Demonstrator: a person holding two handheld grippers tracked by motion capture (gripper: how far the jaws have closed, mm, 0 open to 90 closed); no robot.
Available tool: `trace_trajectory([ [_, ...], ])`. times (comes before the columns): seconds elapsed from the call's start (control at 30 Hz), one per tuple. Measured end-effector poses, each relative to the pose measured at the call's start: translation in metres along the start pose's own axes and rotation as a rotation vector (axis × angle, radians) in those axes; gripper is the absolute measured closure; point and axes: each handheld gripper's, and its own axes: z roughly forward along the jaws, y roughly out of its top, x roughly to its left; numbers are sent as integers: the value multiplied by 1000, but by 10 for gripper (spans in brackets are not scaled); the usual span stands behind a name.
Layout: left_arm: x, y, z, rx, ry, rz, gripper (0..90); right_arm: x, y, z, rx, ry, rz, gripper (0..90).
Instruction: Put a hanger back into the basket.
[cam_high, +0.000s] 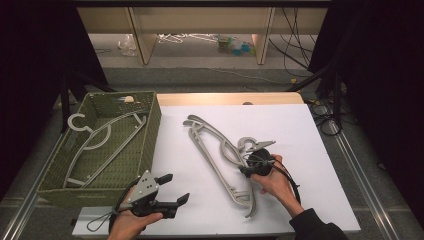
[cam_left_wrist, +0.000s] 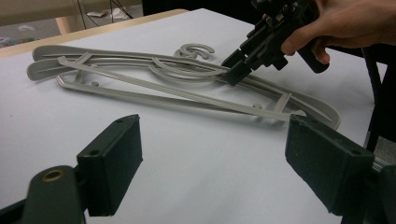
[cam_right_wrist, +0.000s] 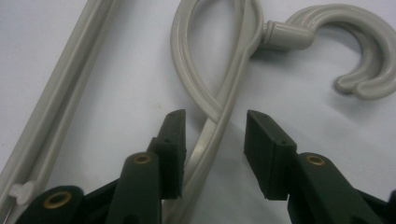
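Note:
Grey plastic hangers (cam_high: 220, 150) lie stacked on the white table top, hooks toward the right. My right gripper (cam_high: 248, 167) is down at the stack close to the hooks. In the right gripper view its jaws (cam_right_wrist: 215, 126) straddle the curved upper arm of a hanger (cam_right_wrist: 224, 93), just below the hook (cam_right_wrist: 355, 65). A gap shows beside the right pad, so the gripper is open around the arm. The left gripper view shows the same gripper (cam_left_wrist: 233, 70) tipped onto the hangers (cam_left_wrist: 187, 93). My left gripper (cam_high: 175, 188) rests near the table's front edge, open and empty (cam_left_wrist: 217, 154).
A green woven basket (cam_high: 150, 130) stands at the left of the table with more grey hangers (cam_high: 100, 140) inside. The white sheet (cam_high: 300, 130) covers the table. Cables and shelving lie beyond the far edge.

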Motion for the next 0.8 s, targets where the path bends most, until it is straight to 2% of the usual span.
trace_trajectory([
  [0.13, 0, 0, -1, 3, 0, 1, 190, 1, 2, 4, 23, 7, 22, 649],
  [0.27, 1, -1, 0, 2, -5, 3, 194, 0, 4, 6, 49, 19, 19, 686],
  [0.3, 2, -1, 1, 0, -6, 0, 194, 1, 3, 7, 31, 13, 23, 688],
  [0.43, 1, -2, 1, 9, -4, 4, 194, -1, 4, 5, 40, 22, 44, 699],
  [0.57, 2, -1, 1, 12, -3, 0, 194, 0, 4, 3, 32, 11, 52, 705],
  [0.6, 2, -1, 0, 20, -3, 9, 194, 1, 6, 0, 19, 7, 81, 713],
  [0.7, 3, -1, 1, 15, -2, 4, 194, -1, 8, -7, 15, 5, 93, 729],
  [0.77, 3, -2, 1, 18, -3, 9, 194, -1, 9, -10, -22, 4, 129, 743],
  [0.8, 3, -2, 1, 18, -3, 9, 194, -1, 9, -10, -22, 4, 129, 743],
])
